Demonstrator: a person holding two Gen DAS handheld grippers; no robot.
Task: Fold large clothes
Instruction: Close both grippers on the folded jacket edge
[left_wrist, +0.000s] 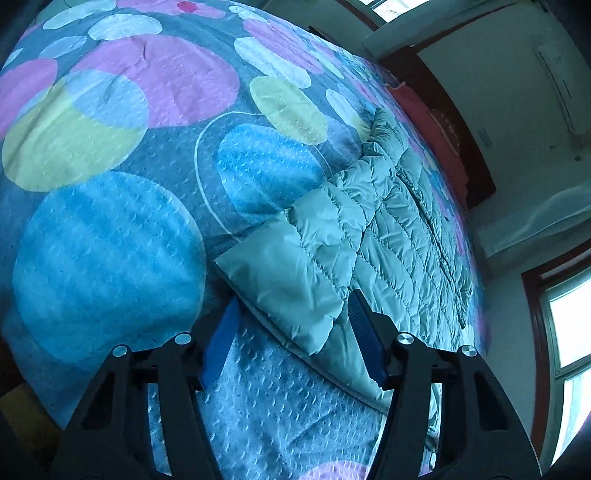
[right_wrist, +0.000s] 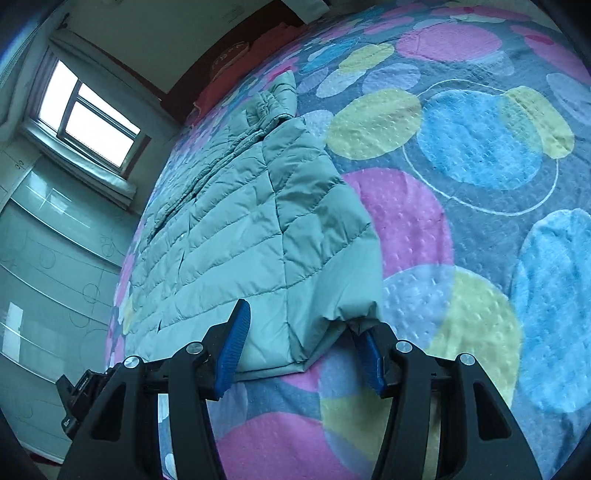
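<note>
Padded jacket (right_wrist: 236, 221) spread flat on the dotted bedspread (left_wrist: 110, 155), near edge.
Left gripper (left_wrist: 291, 332) part-open astride a sleeve cuff, pads apart from it; right gripper (right_wrist: 301, 341) part-open around the hem corner, contact unclear.

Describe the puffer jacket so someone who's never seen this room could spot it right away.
Find the bed, covered by a bedspread printed with big pink, blue and yellow circles. On it lies the jacket, spread flat near the side toward the window. It is the only plain thing there: pale mint green, puffy, stitched in horizontal quilted bands.
</note>
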